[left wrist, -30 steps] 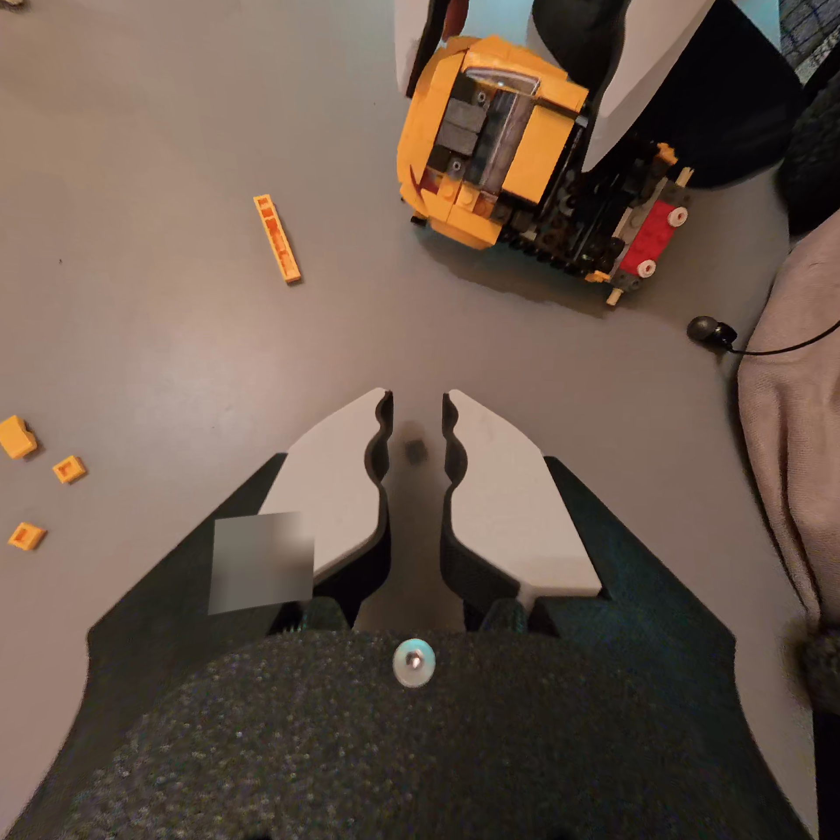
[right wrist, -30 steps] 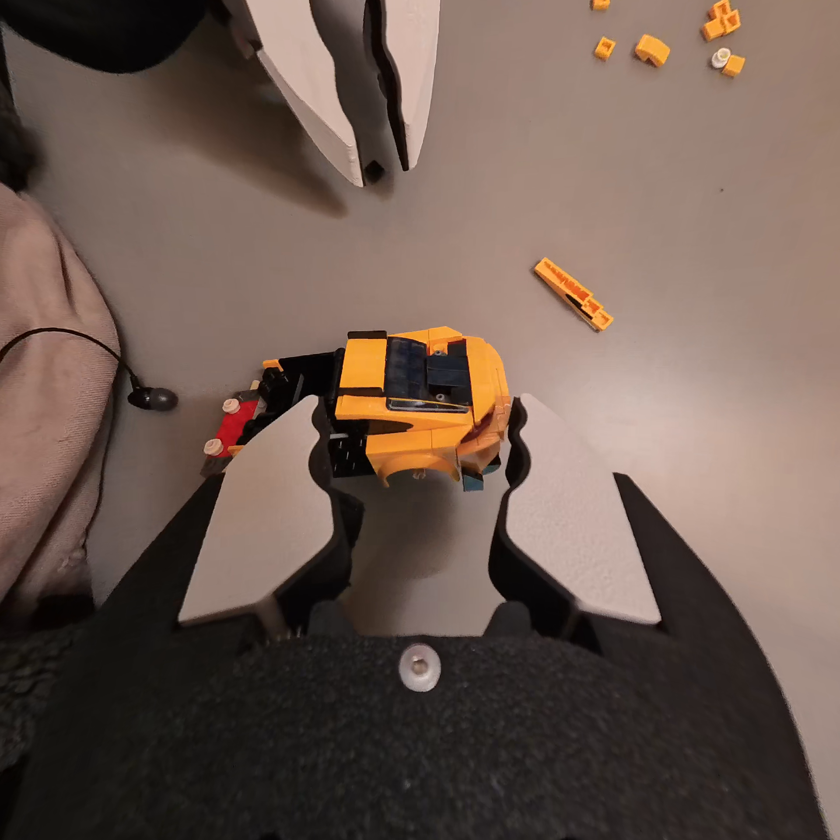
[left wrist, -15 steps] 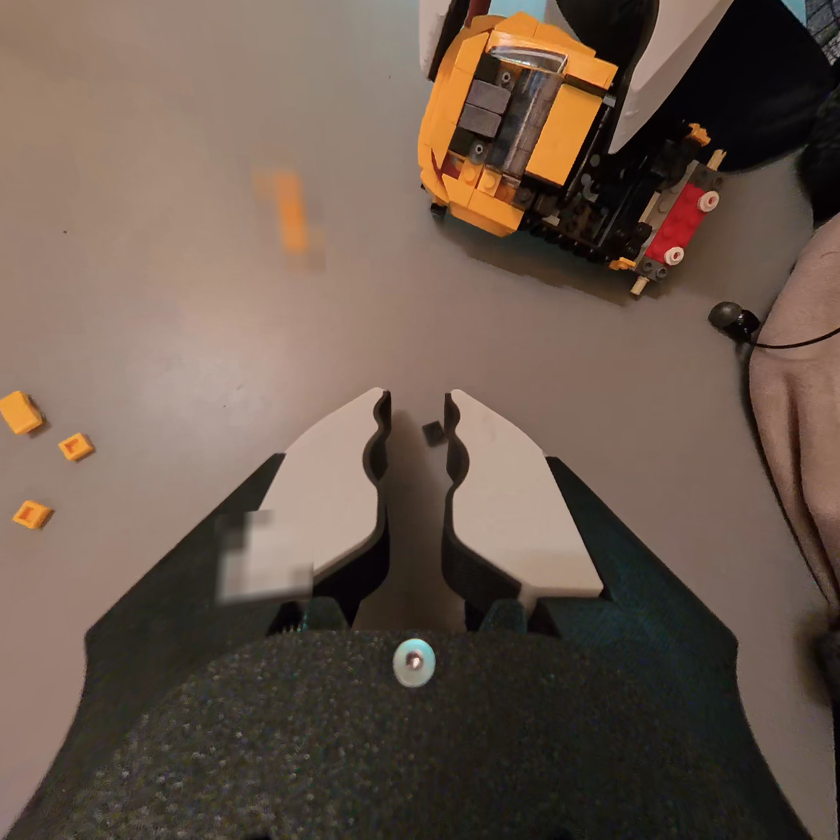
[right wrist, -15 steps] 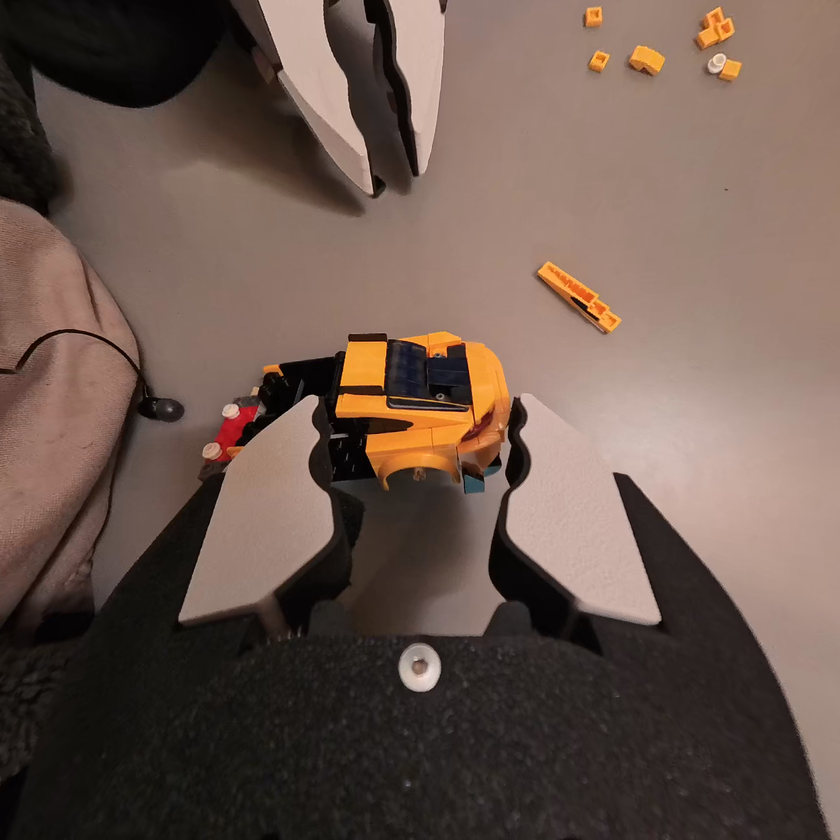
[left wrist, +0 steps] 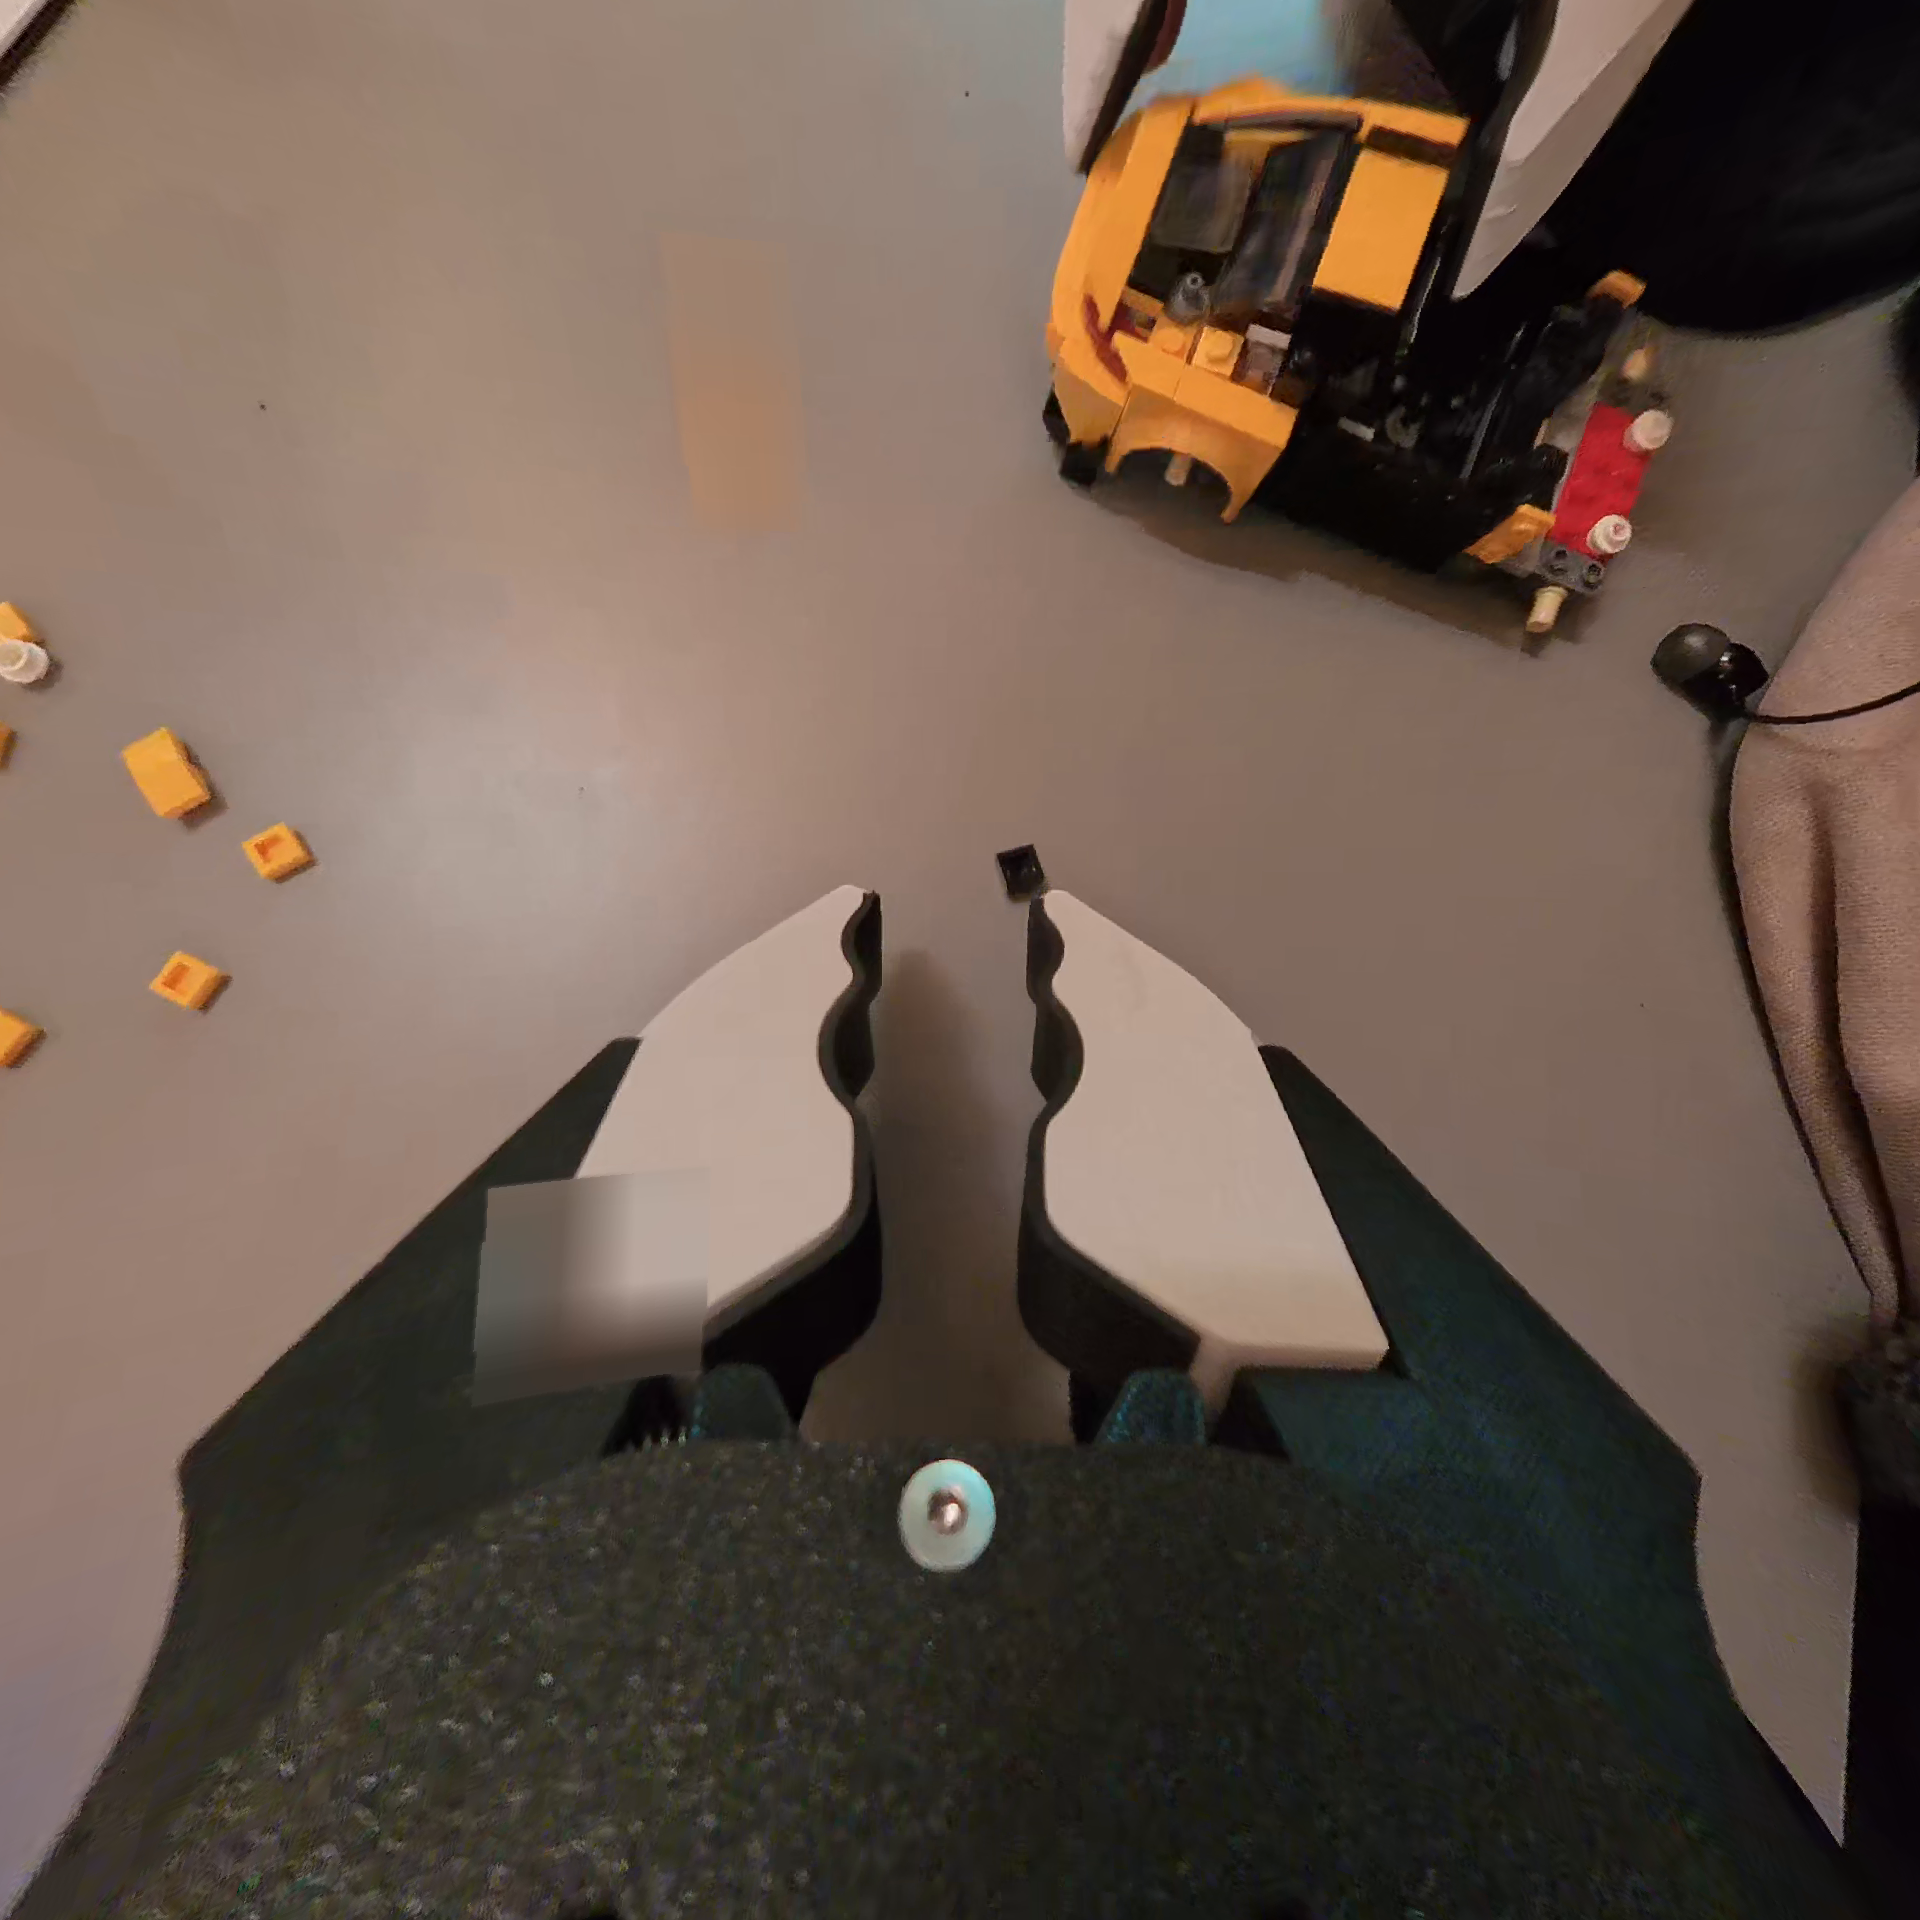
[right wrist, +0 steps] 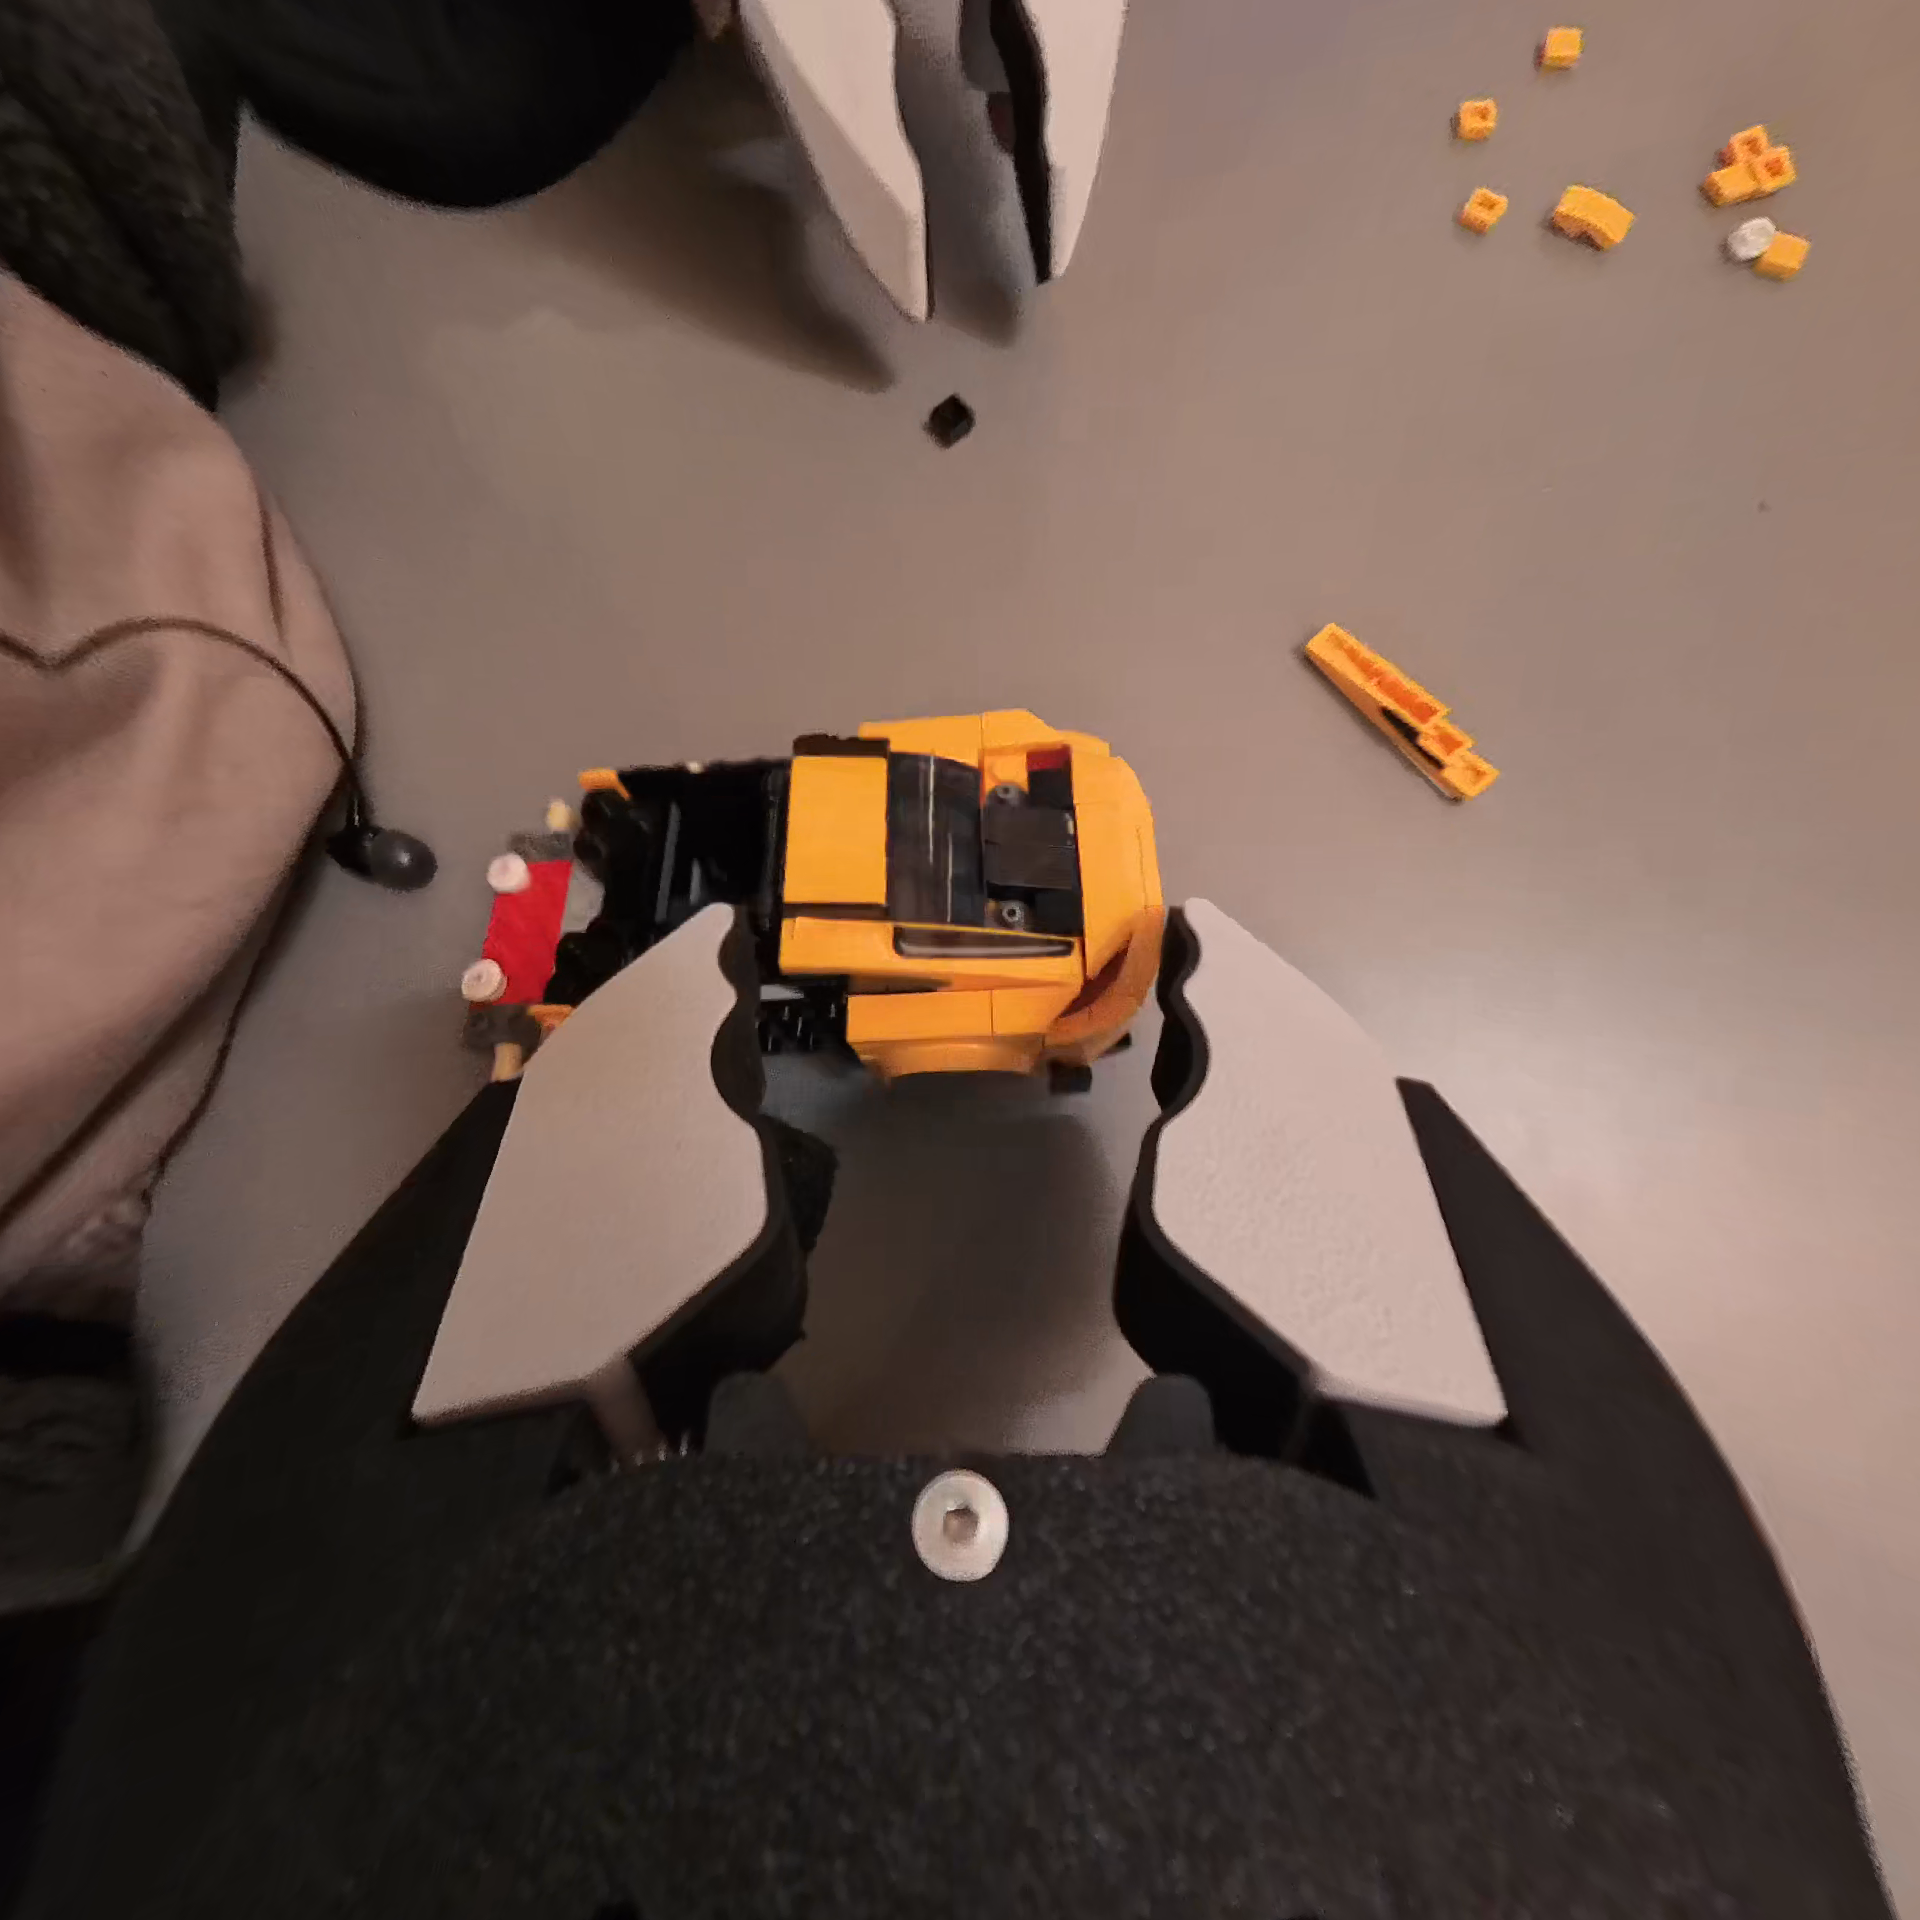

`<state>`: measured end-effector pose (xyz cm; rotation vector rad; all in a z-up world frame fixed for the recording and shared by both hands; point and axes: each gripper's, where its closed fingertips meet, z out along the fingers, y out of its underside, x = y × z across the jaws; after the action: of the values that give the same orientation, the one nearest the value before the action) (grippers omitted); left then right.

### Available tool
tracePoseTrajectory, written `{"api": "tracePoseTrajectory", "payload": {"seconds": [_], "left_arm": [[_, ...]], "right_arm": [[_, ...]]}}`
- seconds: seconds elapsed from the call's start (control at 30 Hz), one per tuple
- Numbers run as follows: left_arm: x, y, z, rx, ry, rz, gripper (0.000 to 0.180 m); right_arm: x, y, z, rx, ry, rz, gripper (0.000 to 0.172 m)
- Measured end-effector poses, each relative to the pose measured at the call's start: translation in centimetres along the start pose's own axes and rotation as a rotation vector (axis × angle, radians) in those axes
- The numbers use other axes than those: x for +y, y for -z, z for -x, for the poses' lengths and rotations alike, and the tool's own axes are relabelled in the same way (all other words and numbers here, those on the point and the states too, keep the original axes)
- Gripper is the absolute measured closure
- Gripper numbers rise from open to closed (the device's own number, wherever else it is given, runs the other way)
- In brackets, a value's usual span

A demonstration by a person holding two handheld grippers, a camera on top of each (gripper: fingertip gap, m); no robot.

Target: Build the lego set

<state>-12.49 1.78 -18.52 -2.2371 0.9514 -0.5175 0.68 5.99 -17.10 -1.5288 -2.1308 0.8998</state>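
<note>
Black brick [left wrist: 1021, 871] on table, beyond left hand-held gripper [left wrist: 954, 906]

The left gripper [left wrist: 954, 909], with white fingers and dark wavy pads, points toward 12 o'clock in its own view, its jaws slightly parted with nothing between them. In the right wrist view it hangs at 12 o'clock, tips down. The right gripper [right wrist: 956, 925], of the same build, has its jaws spread wide, fingers [right wrist: 1262, 1049] at either side of a model car, contact unclear.
</note>
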Motion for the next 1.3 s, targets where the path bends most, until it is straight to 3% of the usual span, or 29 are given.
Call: {"api": "tracePoseTrajectory", "payload": {"seconds": [0.7,0.93,1.3], "left_arm": [[0.4,-1.4,-1.7,0.054,-0.055,0.002,0.152],[0.5,-1.8,-1.6,0.025,-0.046,0.059,0.149],[0.2,-2.3,-1.3,-0.038,-0.046,0.099,0.161]], "right_arm": [[0.6,-0.3,-1.6,-0.252,0.211,-0.013,0.098],[0.0,-0.8,-2.1,-0.253,0.224,0.011,0.098],[-0.2,0.7,-2.0,-0.171,0.144,-0.040,0.102]]}}
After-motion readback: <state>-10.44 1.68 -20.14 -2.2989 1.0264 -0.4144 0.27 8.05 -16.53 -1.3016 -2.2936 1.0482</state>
